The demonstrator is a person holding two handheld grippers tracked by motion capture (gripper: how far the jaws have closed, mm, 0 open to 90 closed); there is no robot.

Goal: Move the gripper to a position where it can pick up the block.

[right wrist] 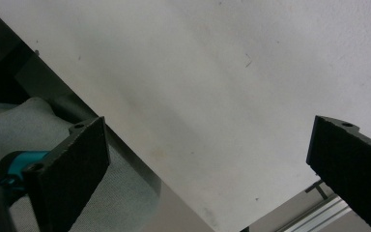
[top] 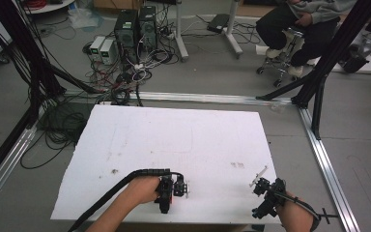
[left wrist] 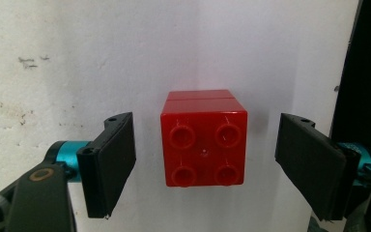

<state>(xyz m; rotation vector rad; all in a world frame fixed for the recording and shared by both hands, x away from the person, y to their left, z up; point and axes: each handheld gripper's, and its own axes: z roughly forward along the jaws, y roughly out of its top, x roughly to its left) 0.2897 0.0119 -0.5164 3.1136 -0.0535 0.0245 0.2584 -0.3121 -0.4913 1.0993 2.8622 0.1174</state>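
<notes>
The left gripper [left wrist: 205, 164] stands with jaws wide apart, and a red brick [left wrist: 204, 145] sits between them, touching neither pad, studs facing the camera, on the white table [left wrist: 77, 58]. The right gripper [right wrist: 207, 164] is spread wide over the table's corner, holding nothing.

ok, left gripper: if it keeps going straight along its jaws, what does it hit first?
The red brick, most likely. In the left gripper view it sits centred between the open jaws of the left gripper, studs facing the camera, with a gap on each side. The white tabletop lies behind it; depth to the brick is unclear.
</notes>
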